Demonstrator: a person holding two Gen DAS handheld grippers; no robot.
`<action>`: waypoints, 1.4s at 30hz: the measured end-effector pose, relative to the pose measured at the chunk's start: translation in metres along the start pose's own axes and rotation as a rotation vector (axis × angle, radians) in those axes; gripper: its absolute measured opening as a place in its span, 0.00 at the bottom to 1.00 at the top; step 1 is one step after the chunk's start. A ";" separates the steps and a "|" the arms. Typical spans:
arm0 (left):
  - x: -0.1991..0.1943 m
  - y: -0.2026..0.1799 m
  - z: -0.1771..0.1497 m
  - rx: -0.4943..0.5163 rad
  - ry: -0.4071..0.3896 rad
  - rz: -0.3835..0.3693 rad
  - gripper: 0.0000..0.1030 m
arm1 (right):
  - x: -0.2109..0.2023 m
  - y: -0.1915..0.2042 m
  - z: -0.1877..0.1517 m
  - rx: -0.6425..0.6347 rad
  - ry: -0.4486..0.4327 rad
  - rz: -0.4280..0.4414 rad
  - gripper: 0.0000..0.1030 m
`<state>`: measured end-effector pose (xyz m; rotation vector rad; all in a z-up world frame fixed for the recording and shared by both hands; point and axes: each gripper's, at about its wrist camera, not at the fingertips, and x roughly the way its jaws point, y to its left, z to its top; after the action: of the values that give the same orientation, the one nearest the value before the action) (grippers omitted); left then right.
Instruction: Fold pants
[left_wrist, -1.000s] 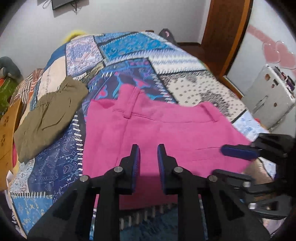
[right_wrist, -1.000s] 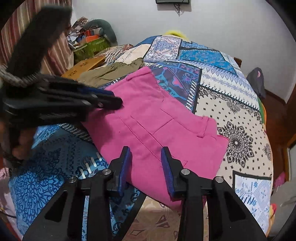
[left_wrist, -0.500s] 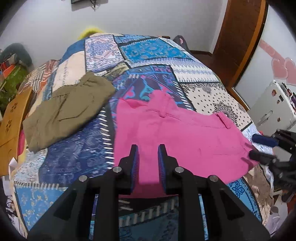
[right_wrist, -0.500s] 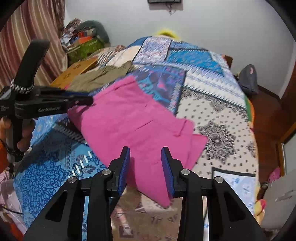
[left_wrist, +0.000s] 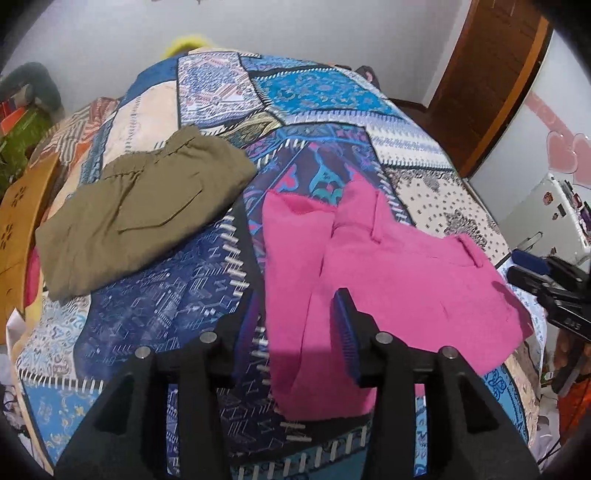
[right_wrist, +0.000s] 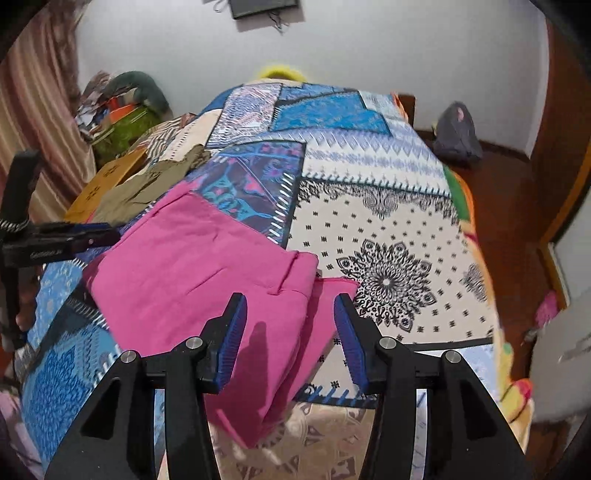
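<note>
Pink pants (left_wrist: 388, 280) lie folded on the patchwork bedspread (left_wrist: 155, 317), at its near edge; they also show in the right wrist view (right_wrist: 199, 273). My left gripper (left_wrist: 297, 321) is open and empty, raised above the pants' near left part. My right gripper (right_wrist: 290, 328) is open and empty, above the pants' waistband corner. The right gripper shows at the right edge of the left wrist view (left_wrist: 532, 266); the left gripper shows at the left of the right wrist view (right_wrist: 74, 240).
Folded olive pants (left_wrist: 140, 214) lie on the bed's left side, also in the right wrist view (right_wrist: 147, 184). A wooden board (left_wrist: 18, 221) stands left of the bed. A white appliance (left_wrist: 546, 218) and a wooden door (left_wrist: 491, 74) are to the right.
Both grippers have opened wider and pulled back from the pink pants. The pants lie released on the bed, folded narrower, with a second layer showing at the left.
</note>
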<state>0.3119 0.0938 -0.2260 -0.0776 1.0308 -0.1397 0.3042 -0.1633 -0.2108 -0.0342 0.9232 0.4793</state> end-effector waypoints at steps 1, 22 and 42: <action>-0.001 -0.002 0.001 0.002 -0.010 -0.007 0.52 | 0.003 -0.002 0.000 0.009 0.005 0.002 0.44; 0.044 0.009 0.001 -0.061 0.074 -0.129 0.69 | 0.048 -0.019 -0.008 0.055 0.089 0.068 0.69; 0.009 -0.029 0.005 0.059 -0.044 -0.074 0.09 | 0.035 -0.012 0.000 0.022 0.025 0.077 0.13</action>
<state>0.3183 0.0638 -0.2271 -0.0655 0.9798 -0.2348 0.3265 -0.1605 -0.2402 0.0150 0.9567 0.5413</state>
